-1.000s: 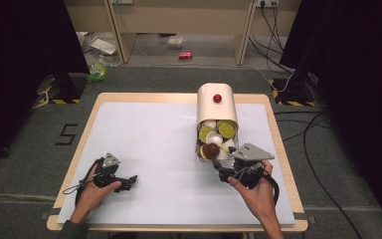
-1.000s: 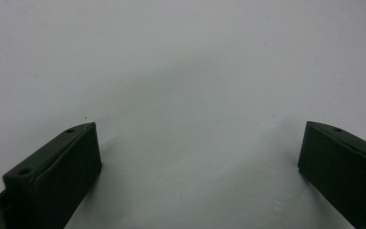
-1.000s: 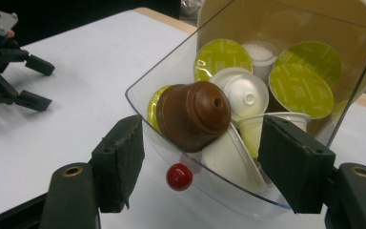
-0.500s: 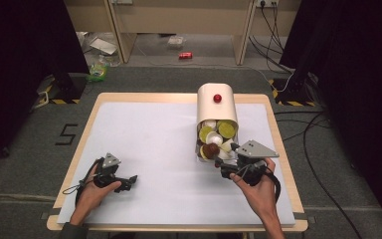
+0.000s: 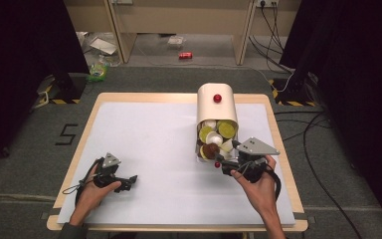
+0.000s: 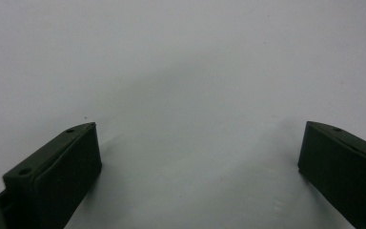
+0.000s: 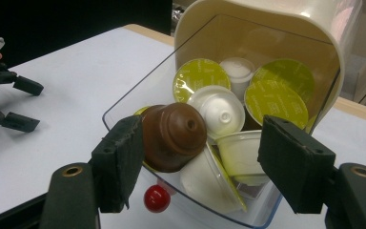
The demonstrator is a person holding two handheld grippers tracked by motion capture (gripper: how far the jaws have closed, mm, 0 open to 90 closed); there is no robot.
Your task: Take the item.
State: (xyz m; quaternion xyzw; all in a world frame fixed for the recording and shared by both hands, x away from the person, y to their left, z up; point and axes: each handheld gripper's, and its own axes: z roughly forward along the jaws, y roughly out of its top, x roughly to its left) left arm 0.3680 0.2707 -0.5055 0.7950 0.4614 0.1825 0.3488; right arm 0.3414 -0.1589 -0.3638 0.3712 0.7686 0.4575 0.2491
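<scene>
**Right gripper at the open box of pods**

A cream box point(image 5: 217, 107) lies on its side on the white table point(image 5: 154, 139), at the right half. A red knob point(image 5: 217, 98) sits on its top. A clear drawer point(image 7: 124, 107) sticks out of the box, full of pods.

In the right gripper view, a brown pod point(image 7: 174, 136) sits at the front of the pile. White pods point(image 7: 217, 109) and green-lidded pods point(image 7: 276, 98) lie behind it. A small red ball point(image 7: 156, 198) shows just below the drawer.

The right gripper point(image 5: 228, 162) is right at the drawer's mouth. Its jaws are spread wide, with the brown pod and a white pod between them. The left jaw is just beside the brown pod. It grasps nothing.

The left gripper point(image 5: 129, 181) rests low over the table, well apart from the box, near the front left. Its jaws are spread wide too, with bare table between them.
</scene>
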